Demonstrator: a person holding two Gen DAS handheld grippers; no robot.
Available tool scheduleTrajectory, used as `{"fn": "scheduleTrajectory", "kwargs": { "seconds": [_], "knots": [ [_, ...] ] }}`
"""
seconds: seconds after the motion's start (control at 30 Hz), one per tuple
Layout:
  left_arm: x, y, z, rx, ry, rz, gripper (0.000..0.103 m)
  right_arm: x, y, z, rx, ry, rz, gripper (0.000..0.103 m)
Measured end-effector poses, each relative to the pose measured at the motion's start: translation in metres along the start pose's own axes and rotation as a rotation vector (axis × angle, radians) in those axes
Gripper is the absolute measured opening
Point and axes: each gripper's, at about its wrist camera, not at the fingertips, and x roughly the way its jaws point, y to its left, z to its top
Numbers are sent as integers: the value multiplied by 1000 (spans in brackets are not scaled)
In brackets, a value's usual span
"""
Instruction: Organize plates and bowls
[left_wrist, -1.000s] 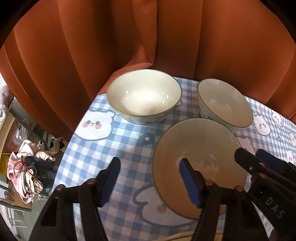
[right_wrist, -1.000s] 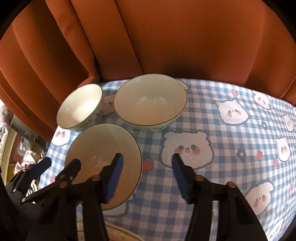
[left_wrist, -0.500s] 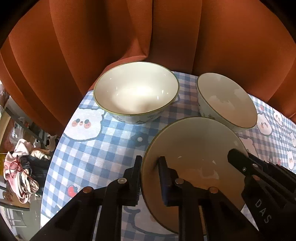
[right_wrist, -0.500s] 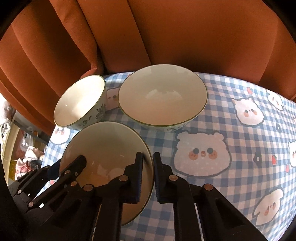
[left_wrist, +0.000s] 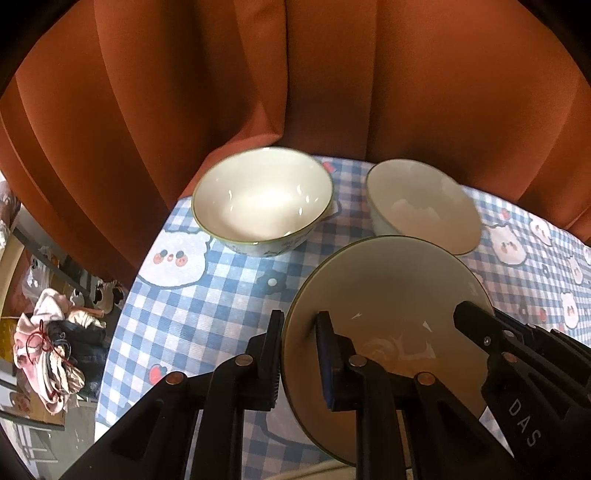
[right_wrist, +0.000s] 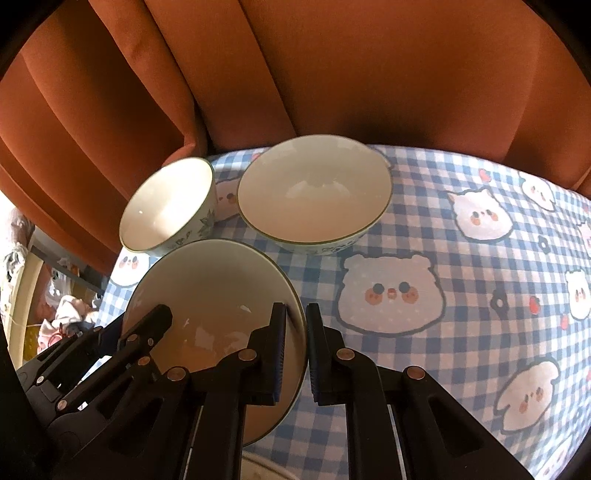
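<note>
A cream plate (left_wrist: 391, 295) with a thin green rim is held above the checked tablecloth. My left gripper (left_wrist: 299, 350) is shut on the plate's left rim. My right gripper (right_wrist: 295, 343) is shut on its right rim; the plate also shows in the right wrist view (right_wrist: 214, 291). Behind it stand two white bowls: a smaller one (left_wrist: 262, 199) at the table's left edge and a wider one (left_wrist: 421, 206) to its right. They also show in the right wrist view, the smaller (right_wrist: 166, 210) and the wider (right_wrist: 314, 195).
The table (right_wrist: 461, 295) has a blue-and-white checked cloth with bear faces. An orange curtain (left_wrist: 295, 74) hangs close behind the bowls. The table's left edge drops off to a floor with a pile of clothes (left_wrist: 51, 354). A pale rim (right_wrist: 266, 465) shows under the grippers.
Both grippers went from open to shut on opposite rims of the plate. The plate has since lifted off the cloth and sits higher against the bowls.
</note>
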Motion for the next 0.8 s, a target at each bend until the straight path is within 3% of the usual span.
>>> {"fn": "scheduleTrajectory", "kwargs": {
  "seconds": [0.4,0.8],
  "knots": [
    [-62,-19,-16,64,-86,-65,15,-71,-12,-29,43,-87,-47,14],
    [-108,-59,-59,150,-114,-148,15,-135,-45,-89,130,-126,-125,14]
  ]
}}
